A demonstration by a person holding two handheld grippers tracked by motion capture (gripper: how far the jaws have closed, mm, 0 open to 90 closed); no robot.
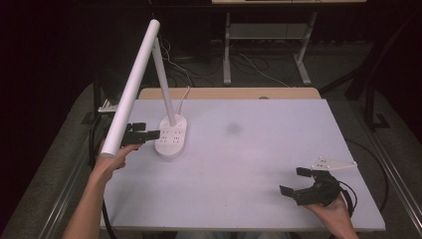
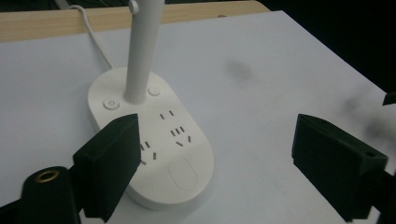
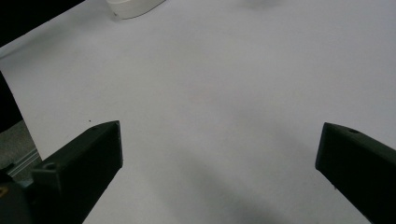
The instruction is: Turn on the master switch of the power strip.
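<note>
- Lamp count from the high view: I see one white desk lamp [image 1: 149,84], its oval base [image 1: 171,137] standing on the left part of the white table [image 1: 249,149], one stem rising from it and one long tube head slanting down toward me.
- That tube head covers part of my left gripper [image 1: 148,134], so I can only make out its dark jaw tips, level with the base and just left of it; whether they touch it I cannot tell.
- I count two grippers; my right gripper [image 1: 294,180] sits near the table's front right corner, jaws spread wide with nothing between them.
- From the left gripper view I count two round buttons [image 2: 111,103] beside the stem and two groups of socket slots [image 2: 180,135] on the base; one jaw overlaps the base's near left edge, the jaws stand well apart and grip nothing.
- The lamp's head is cut off at the top here.
- In the right gripper view, two jaws stand wide over bare table, holding nothing; one sliver of the lamp base [image 3: 133,7] is cut off by the top edge.
</note>
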